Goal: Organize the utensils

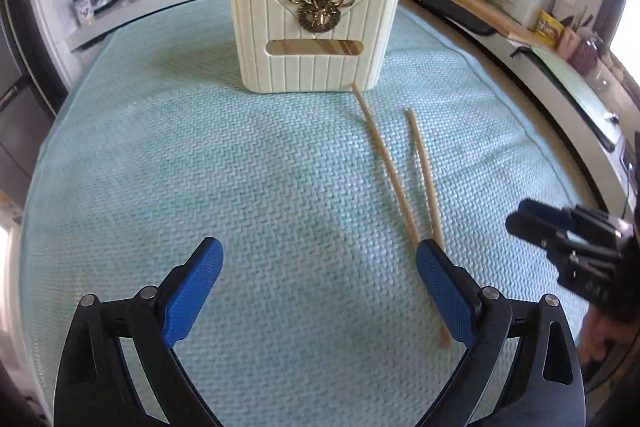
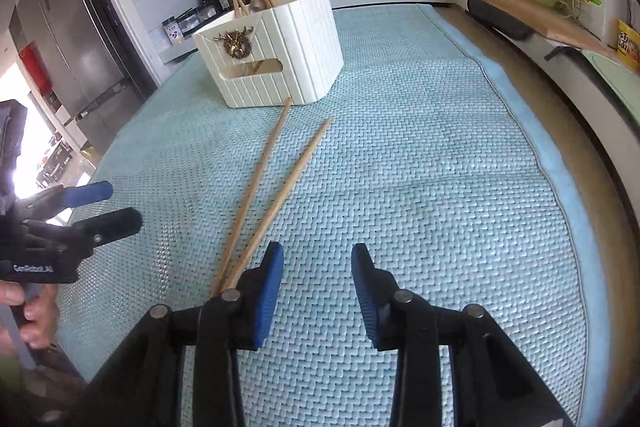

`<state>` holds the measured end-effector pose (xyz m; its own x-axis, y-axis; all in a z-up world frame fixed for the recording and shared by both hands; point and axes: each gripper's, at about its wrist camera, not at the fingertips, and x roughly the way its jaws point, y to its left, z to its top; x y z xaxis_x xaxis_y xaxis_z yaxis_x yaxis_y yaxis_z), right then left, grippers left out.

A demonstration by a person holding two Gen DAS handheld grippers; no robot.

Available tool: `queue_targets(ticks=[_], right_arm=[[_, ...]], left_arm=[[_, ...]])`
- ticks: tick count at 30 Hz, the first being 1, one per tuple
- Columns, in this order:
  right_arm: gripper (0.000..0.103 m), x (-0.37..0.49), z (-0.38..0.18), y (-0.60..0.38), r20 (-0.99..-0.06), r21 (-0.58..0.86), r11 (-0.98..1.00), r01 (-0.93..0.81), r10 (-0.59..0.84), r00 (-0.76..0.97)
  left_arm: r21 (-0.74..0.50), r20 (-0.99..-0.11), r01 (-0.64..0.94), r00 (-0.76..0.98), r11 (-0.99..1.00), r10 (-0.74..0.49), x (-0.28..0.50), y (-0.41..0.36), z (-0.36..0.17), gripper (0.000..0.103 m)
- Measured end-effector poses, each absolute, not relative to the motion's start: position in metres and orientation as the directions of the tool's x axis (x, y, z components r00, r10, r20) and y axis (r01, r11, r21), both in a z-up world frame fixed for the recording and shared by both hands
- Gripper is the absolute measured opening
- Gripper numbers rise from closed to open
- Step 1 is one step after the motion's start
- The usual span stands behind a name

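Two chopsticks (image 1: 386, 163) lay lengthwise on the teal mat (image 1: 200, 167), tips toward the cream holder (image 1: 316, 35), bare mat around. Left gripper (image 1: 320, 287) gaped empty; right gripper (image 2: 318, 291) stood partly spread, empty.

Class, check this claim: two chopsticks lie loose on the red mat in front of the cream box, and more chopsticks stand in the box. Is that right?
One detail is wrong: the mat is light blue-green, not red, as the left wrist view shows. The rest holds: two chopsticks lie loose on it in front of the cream box, and more chopsticks stand in the box.
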<state>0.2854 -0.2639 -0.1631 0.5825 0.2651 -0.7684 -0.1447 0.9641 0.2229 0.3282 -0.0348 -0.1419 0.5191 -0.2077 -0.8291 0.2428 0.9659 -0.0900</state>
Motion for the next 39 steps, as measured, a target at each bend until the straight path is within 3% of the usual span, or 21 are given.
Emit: queue_targets(ticks=[1,5,9,16,20,27,36,39], right_arm=[[0.028,0.290,-0.166,-0.263,-0.769,0.233,0.962,-0.140,0.270,0.580],[0.028,0.310,-0.171,-0.257,-0.764,0.279,0.951,-0.133,0.304,0.569],[0.028,0.332,-0.179,-0.242,-0.766,0.287,0.947,-0.145,0.318,0.558],[0.028,0.352,-0.192,-0.216,-0.780,0.192,0.966,-0.174,0.257,0.570],[0.026,0.338,-0.193,-0.204,-0.790,0.045,0.974,-0.224,0.172,0.588],[0.025,0.328,-0.191,-0.231,-0.798,0.025,0.983,-0.180,0.128,0.588],[0.025,0.330,-0.190,-0.256,-0.808,0.107,0.984,-0.140,0.168,0.565],[0.025,0.330,-0.190,-0.261,-0.809,0.126,0.983,-0.134,0.180,0.559]], left_arm=[[-0.106,-0.830,0.221,0.518,0.970,-0.209,0.338,-0.037,-0.146,0.097],[-0.170,-0.819,0.132,0.532,0.977,-0.214,0.373,-0.040,-0.153,0.097],[-0.151,-0.823,0.112,0.537,0.982,-0.187,0.396,-0.052,-0.162,0.096],[-0.124,-0.825,0.133,0.537,0.983,-0.177,0.398,-0.067,-0.166,0.096],[-0.118,-0.830,0.137,0.530,0.984,-0.173,0.396,-0.065,-0.168,0.096],[-0.108,-0.837,0.165,0.517,0.980,-0.179,0.414,-0.077,-0.170,0.096],[-0.086,-0.857,0.193,0.485,0.977,-0.172,0.450,-0.107,-0.180,0.072],[-0.081,-0.858,0.181,0.488,0.980,-0.161,0.454,-0.110,-0.181,0.070]])
